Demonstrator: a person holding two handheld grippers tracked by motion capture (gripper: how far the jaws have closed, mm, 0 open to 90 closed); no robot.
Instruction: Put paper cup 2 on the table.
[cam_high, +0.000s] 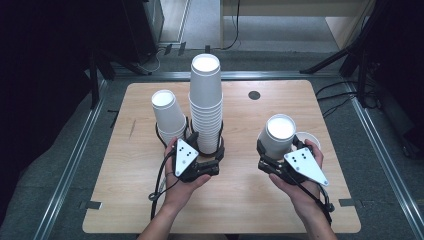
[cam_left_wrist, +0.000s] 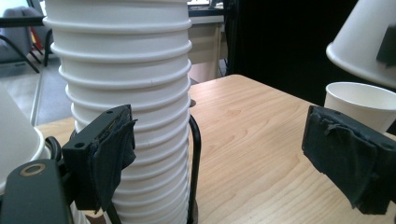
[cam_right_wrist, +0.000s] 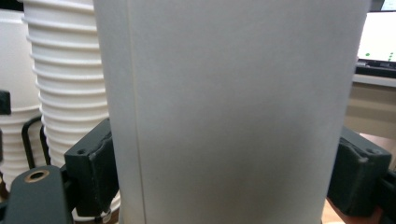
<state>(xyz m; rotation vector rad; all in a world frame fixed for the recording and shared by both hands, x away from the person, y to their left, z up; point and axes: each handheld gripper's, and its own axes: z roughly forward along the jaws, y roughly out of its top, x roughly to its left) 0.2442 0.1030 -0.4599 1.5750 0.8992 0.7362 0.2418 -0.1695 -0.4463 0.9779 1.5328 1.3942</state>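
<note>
The right claw (cam_high: 272, 150) is clamped on an upside-down paper cup (cam_high: 278, 135) — white, smooth-walled and tapered, with a straight seam running down its side in the right gripper view, where a padded black jaw presses against each flank. In the high view this cup is tilted, its flat round base facing up, just beside a second cup (cam_high: 308, 139) that stands mouth-up on the worktop (cam_high: 240, 195) near the right edge.

The left claw (cam_high: 200, 145) stands open with nothing between its jaws. In the left gripper view one cloth-wrapped pad (cam_left_wrist: 114, 154) lies against the tall stack of cups (cam_left_wrist: 126, 107) and the other is well off to the right over bare wood. No earlier picture backs any word on motion, so only the open stance is told. The stack is a column of nested inverted cups, its rolled rims forming even ridges, held at its foot by a thin black wire stand (cam_left_wrist: 195, 168). Left of it in the high view another inverted cup (cam_high: 167, 114) sits in a similar wire ring.

The worktop is pale wood with a fine straight grain, rounded corners and a round dark cap (cam_high: 254, 95) toward its far side. Grey carpet (cam_high: 60, 200) lies around it, crossed by metal rails (cam_high: 70, 165) — with dark tripod legs and cables at the far side.
</note>
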